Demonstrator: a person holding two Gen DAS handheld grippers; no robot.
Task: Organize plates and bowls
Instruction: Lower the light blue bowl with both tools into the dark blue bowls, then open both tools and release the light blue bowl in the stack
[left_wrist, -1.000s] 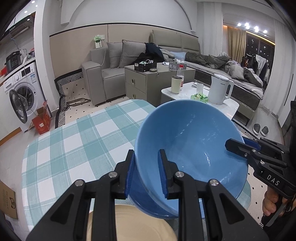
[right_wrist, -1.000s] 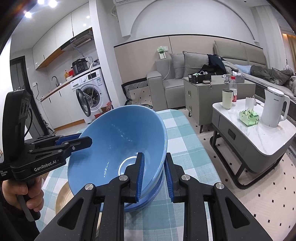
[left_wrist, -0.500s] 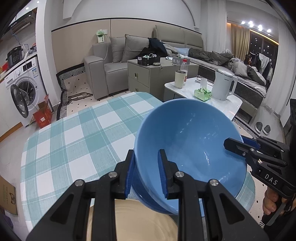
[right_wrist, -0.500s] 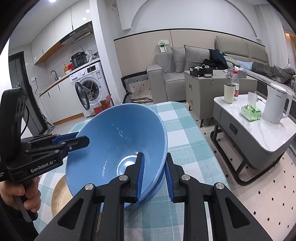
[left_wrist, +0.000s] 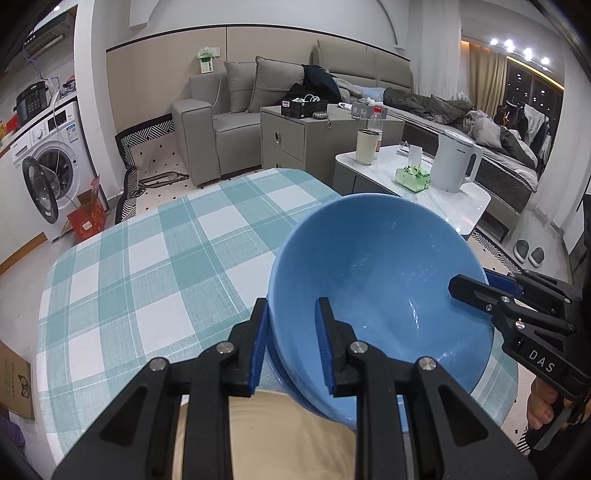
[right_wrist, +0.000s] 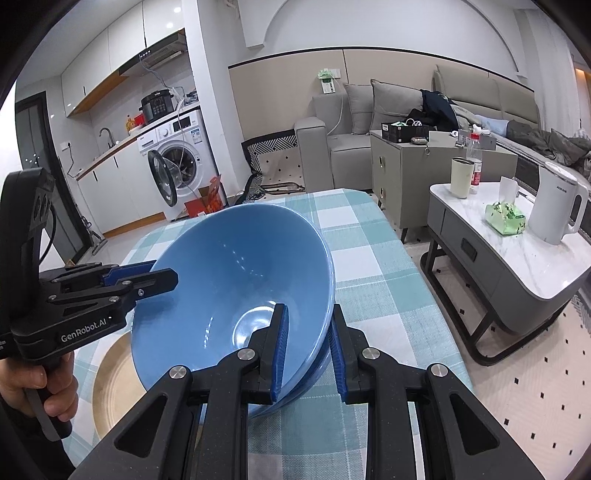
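A large blue bowl (left_wrist: 384, 288) is nested in a second blue bowl (right_wrist: 314, 373) on the checked tablecloth. My left gripper (left_wrist: 291, 343) is shut on the top bowl's near rim. My right gripper (right_wrist: 308, 354) is shut on the opposite rim, which also shows in the right wrist view (right_wrist: 236, 284). Each gripper appears in the other's view, the right one (left_wrist: 491, 291) at the far rim and the left one (right_wrist: 144, 277) at the left rim. A beige plate (right_wrist: 114, 373) lies on the table beside the bowls, partly under them, and also shows in the left wrist view (left_wrist: 295, 435).
The round table with its teal checked cloth (left_wrist: 155, 266) ends close to the bowls on the right. A white coffee table (right_wrist: 517, 243) with a kettle (right_wrist: 554, 210), cup and tissue pack stands beyond. A sofa, a cabinet and a washing machine (left_wrist: 48, 177) are farther off.
The bowl held by both grippers has come down slightly and more of the tablecloth shows behind it. Both grips are unchanged.
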